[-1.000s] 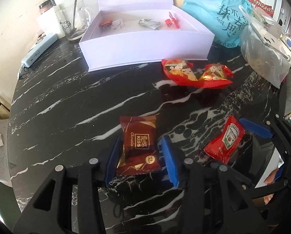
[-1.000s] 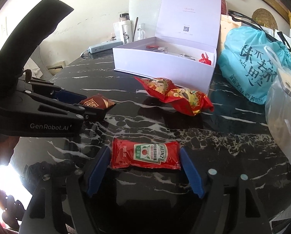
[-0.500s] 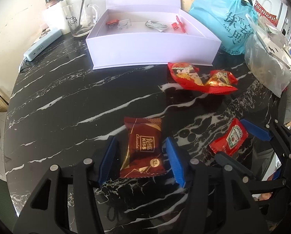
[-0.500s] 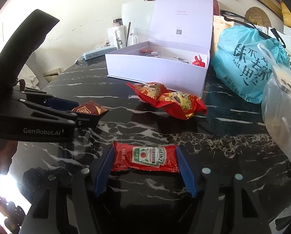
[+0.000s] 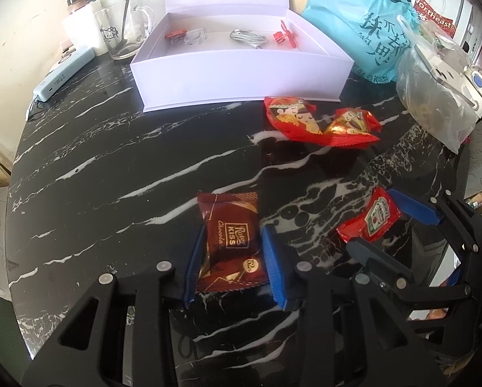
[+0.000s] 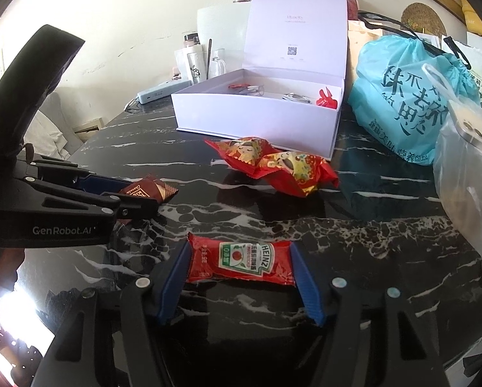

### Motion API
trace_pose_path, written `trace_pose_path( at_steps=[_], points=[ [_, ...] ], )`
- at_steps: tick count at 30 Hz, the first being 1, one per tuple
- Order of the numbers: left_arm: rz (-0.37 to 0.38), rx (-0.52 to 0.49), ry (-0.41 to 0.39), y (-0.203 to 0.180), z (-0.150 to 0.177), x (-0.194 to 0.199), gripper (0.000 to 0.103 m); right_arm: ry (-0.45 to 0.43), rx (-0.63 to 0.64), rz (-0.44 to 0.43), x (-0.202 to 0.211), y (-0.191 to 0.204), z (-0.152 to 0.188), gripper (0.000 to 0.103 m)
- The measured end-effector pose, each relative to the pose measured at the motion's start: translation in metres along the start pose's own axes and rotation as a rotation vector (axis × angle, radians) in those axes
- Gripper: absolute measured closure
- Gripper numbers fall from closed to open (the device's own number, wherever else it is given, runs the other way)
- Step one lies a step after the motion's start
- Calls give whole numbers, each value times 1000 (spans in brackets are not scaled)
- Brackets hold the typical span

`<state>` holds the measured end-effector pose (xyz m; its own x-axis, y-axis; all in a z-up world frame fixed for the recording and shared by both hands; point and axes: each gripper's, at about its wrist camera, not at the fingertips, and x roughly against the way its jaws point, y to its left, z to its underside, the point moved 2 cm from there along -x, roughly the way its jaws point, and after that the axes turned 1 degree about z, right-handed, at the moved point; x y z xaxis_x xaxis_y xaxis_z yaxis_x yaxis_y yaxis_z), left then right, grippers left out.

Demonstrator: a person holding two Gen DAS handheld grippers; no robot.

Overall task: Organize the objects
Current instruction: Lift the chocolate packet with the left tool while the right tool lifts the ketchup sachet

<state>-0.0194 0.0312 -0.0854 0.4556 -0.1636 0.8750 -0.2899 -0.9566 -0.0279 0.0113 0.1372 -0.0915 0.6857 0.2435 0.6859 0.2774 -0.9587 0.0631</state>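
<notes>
The white box (image 5: 241,74) stands open at the far side of the marble table (image 5: 112,167) and holds only a few small bits – so most of the sorting looks undone. 2 red snack packs (image 5: 318,121) lie just in front of it, untouched. Nearer, the left gripper (image 5: 229,261) has its fingers pressed on the chocolate (image 5: 229,242), and the right gripper (image 6: 241,274) is clamped on the ketchup (image 6: 241,261) – both packets apparently on the table, neither boxed.
</notes>
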Motion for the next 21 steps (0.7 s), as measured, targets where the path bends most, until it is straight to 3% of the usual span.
trace_pose_path(
  at_steps=[8,18,21],
  points=[
    [7,7,-7,-3,-2,9,72,-22,14,4,7,-2,-10,40],
    [35,30,17,4,0,0,70,13,-4,2,2,-5,-7,40],
    [-3,5,6,0,2,-1,69,17,0,3,1,-4,-7,40]
  ],
)
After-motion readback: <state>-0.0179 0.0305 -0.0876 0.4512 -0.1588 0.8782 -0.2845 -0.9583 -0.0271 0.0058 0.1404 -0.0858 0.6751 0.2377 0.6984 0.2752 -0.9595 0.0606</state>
